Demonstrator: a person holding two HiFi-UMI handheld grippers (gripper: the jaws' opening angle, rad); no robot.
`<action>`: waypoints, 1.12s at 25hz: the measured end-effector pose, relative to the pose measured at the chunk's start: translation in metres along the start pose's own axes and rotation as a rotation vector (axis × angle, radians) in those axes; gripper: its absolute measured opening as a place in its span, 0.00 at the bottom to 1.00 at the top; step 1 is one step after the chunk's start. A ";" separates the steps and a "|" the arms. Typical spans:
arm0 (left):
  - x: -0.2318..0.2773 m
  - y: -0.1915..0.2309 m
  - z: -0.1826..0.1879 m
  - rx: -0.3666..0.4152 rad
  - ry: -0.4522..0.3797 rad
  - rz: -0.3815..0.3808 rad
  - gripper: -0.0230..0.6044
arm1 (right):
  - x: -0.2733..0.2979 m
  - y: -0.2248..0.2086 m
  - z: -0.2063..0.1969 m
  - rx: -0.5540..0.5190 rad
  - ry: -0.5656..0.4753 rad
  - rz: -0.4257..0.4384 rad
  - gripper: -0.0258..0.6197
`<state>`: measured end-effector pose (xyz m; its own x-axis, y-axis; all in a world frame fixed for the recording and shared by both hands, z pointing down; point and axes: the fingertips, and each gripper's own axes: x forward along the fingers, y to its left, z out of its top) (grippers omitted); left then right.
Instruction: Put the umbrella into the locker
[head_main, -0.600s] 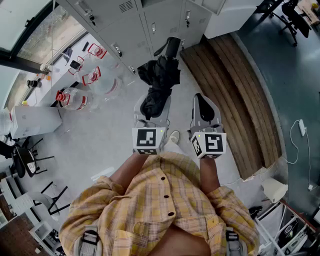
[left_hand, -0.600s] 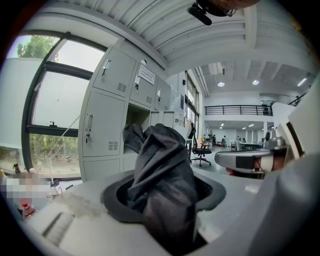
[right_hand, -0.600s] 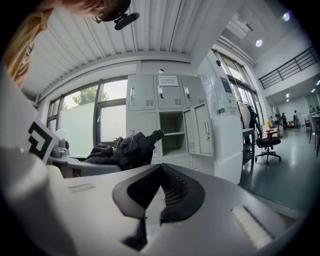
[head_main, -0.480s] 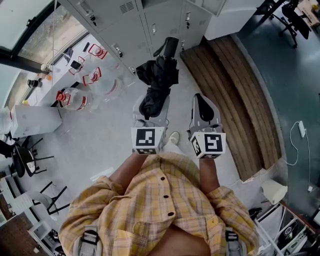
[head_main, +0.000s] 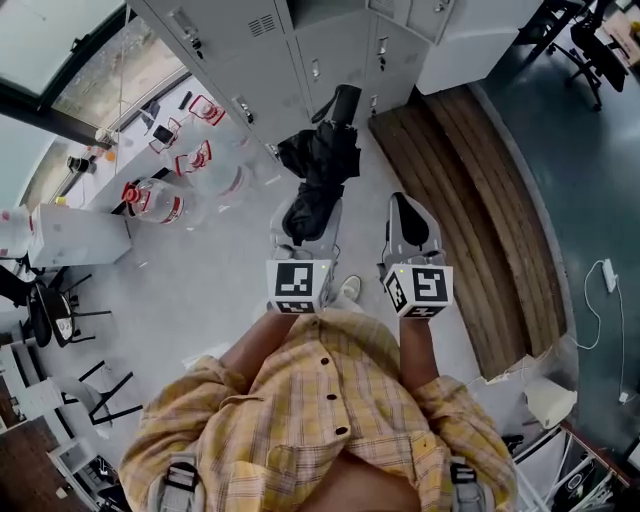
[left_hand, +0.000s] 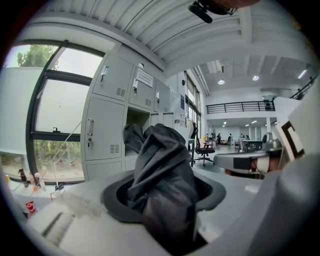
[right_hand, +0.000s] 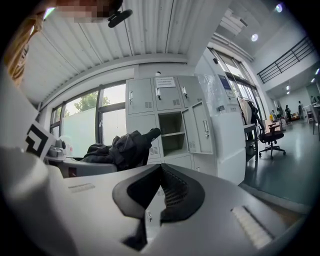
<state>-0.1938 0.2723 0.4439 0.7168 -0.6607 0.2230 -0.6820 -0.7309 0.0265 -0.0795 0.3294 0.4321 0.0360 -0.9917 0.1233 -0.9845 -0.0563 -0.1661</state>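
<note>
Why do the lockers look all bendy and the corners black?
Left gripper view: the wide lens bends the lockers, blackens corners, and the window glares white. Right gripper view: same curving, dark rim. Head view: wooden boards bow too.

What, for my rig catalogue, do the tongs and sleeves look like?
The left tongs and right tongs are light grey shells with black ribbed linings. Each carries a white cube with black square markers. The sleeves are yellow plaid, on a buttoned shirt.
</note>
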 end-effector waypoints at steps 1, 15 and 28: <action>0.000 -0.001 -0.002 0.001 0.003 0.001 0.42 | 0.001 0.000 -0.001 0.005 0.001 0.005 0.04; 0.088 0.037 -0.010 -0.082 0.008 0.030 0.42 | 0.083 -0.035 -0.004 -0.045 0.025 0.029 0.04; 0.228 0.121 0.036 -0.115 0.021 0.058 0.42 | 0.241 -0.076 0.046 -0.081 0.035 0.043 0.04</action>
<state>-0.1081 0.0272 0.4626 0.6736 -0.6964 0.2477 -0.7349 -0.6668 0.1239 0.0122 0.0899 0.4299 -0.0116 -0.9884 0.1517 -0.9957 -0.0026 -0.0929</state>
